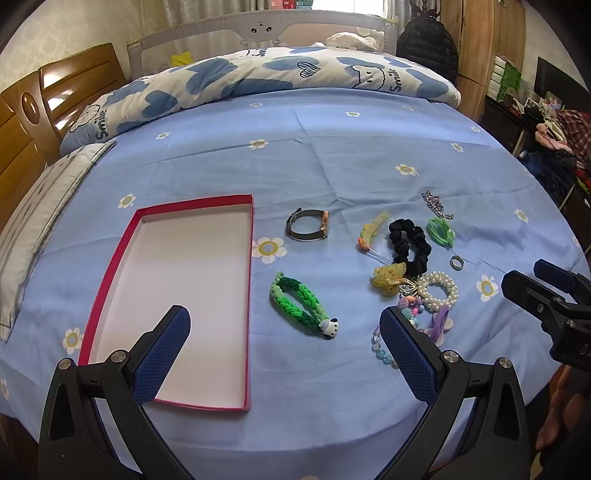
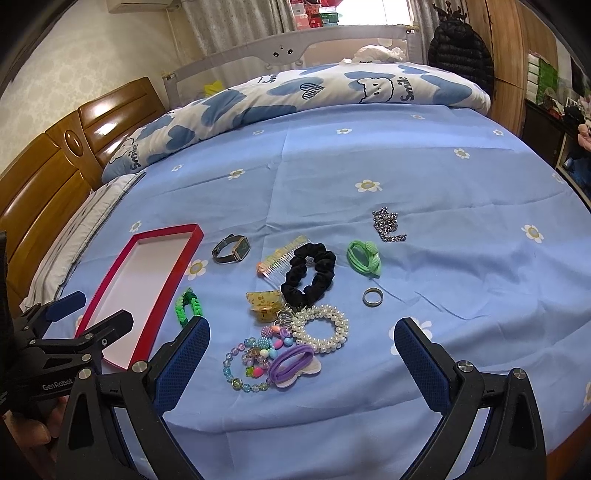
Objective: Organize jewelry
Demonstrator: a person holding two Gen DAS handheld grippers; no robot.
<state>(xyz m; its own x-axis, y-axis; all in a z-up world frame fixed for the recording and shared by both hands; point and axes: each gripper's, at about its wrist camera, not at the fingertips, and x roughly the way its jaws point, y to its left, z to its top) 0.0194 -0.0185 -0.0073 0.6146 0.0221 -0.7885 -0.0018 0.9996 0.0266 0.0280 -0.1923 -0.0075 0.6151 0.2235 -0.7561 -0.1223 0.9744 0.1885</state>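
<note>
The red box with a white inside lies on the blue flowered sheet, and nothing is in it; all the jewelry lies outside it, on the sheet. Just to the right of the box are 2 things: the wristwatch near its far corner, and the green braided bracelet with a small panda head beside its long side. Further right of the box the other pieces lie close together: the comb, the black scrunchie touching it, the yellow claw clip, the pearl bracelet, the colorful bead bracelet and the purple hair tie on a butterfly shape. Beyond these, still further from the box, are the green hair tie, the small ring and the silver chain. The left gripper hangs above the near end of the box with its jaws wide apart and nothing between them. The right gripper is over the bead pile, also spread wide and holding nothing. Behind the box, a quilt with blue hearts lies folded across the bed, a wooden headboard stands at the left side, and a dark jacket hangs near a wooden wardrobe.
</note>
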